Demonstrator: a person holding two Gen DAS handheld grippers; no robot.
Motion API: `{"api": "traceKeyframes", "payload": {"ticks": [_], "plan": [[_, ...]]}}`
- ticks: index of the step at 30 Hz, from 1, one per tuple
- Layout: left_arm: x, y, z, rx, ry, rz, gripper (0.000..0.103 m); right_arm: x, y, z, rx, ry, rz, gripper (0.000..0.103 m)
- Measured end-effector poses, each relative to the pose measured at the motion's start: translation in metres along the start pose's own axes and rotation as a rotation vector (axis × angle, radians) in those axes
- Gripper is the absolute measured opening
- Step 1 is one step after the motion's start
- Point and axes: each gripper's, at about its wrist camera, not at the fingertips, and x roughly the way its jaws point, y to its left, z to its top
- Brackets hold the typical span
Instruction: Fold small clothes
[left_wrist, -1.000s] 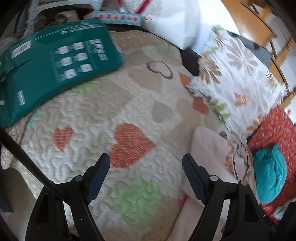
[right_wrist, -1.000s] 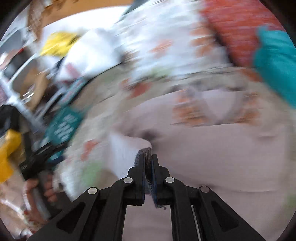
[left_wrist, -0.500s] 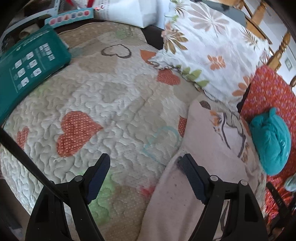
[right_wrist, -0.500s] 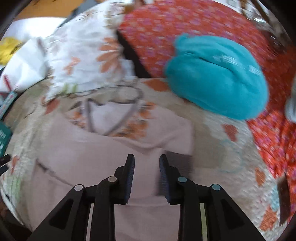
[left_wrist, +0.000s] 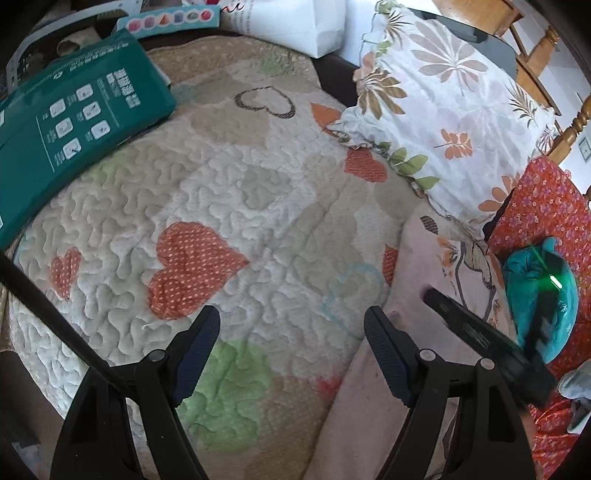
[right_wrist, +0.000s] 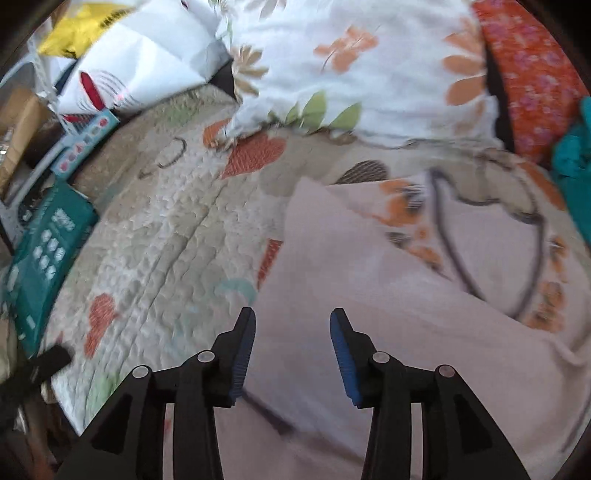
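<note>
Pale pink garment (right_wrist: 388, 295): small item of clothing, printed with orange flowers and a dark looping outline near its upper end. Lies spread on the quilt; fills the centre and lower right of the right wrist frame, and the lower right of the left wrist frame (left_wrist: 417, 332).

Right hand-held gripper (right_wrist: 291, 343): lower centre of its own frame, over the garment's left part. Jaws apart, blue pads showing, nothing between them. Also seen as a dark bar at the right of the left wrist frame (left_wrist: 476, 332).

Left hand-held gripper (left_wrist: 291, 343): lower centre of its frame, jaws wide apart and empty, above the quilt. Its right finger lies at the garment's left edge; contact cannot be told.

Quilt (left_wrist: 240, 221): cream, stitched, with orange, green and beige hearts. Covers most of the left wrist frame.

Floral pillow (left_wrist: 443, 122): white with orange and brown leaves, upper right, just beyond the garment's top.

Red patterned cushion (left_wrist: 546, 214): far right.

Teal cloth bundle (left_wrist: 539, 295): resting on the red cushion, right edge.

Green package (left_wrist: 74, 140): upper left, on the quilt.

White bag (left_wrist: 295, 22): top centre.
</note>
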Motion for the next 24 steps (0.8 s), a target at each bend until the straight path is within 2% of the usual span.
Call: {"api": "traceKeyframes", "payload": {"ticks": [2, 3, 4, 6, 7, 11, 15, 17, 18, 19, 21, 24], "plan": [[0.001, 0.006, 0.001, -0.004, 0.015, 0.001, 0.079, 0.029, 0.007, 0.009, -0.020, 0.043, -0.088, 0.048], [0.001, 0.009, 0.001, -0.005, 0.018, -0.004, 0.079, 0.039, 0.007, 0.011, -0.027, 0.074, -0.122, 0.039], [0.000, 0.011, 0.001, -0.007, 0.020, -0.010, 0.079, 0.048, 0.007, 0.011, -0.036, 0.103, -0.145, 0.020], [-0.002, 0.015, 0.002, -0.007, 0.017, -0.011, 0.079, 0.048, 0.009, 0.013, -0.040, 0.075, -0.143, 0.007], [-0.003, 0.016, 0.003, -0.008, 0.015, -0.013, 0.079, 0.047, 0.009, 0.015, -0.034, 0.072, -0.139, 0.006], [-0.002, 0.018, 0.006, -0.010, 0.013, -0.010, 0.079, 0.047, 0.033, 0.030, -0.060, 0.022, -0.103, 0.005], [0.004, 0.012, 0.004, 0.016, 0.017, 0.020, 0.079, 0.073, 0.070, 0.032, -0.130, 0.063, -0.070, 0.007], [0.007, 0.008, 0.003, 0.030, 0.016, 0.032, 0.079, 0.073, 0.079, 0.032, -0.155, 0.036, -0.070, 0.010], [0.008, 0.007, 0.003, 0.036, 0.014, 0.041, 0.079, 0.069, 0.078, 0.031, -0.142, 0.031, -0.053, 0.014], [0.010, 0.005, 0.003, 0.039, 0.015, 0.046, 0.079, 0.063, 0.074, 0.031, -0.115, 0.026, -0.023, 0.022], [0.013, 0.002, 0.002, 0.048, 0.025, 0.042, 0.079, 0.038, 0.058, 0.025, -0.061, -0.003, 0.022, 0.029], [0.016, -0.004, -0.001, 0.069, 0.035, 0.040, 0.079, -0.004, 0.022, 0.011, -0.038, -0.031, 0.038, 0.030]]}}
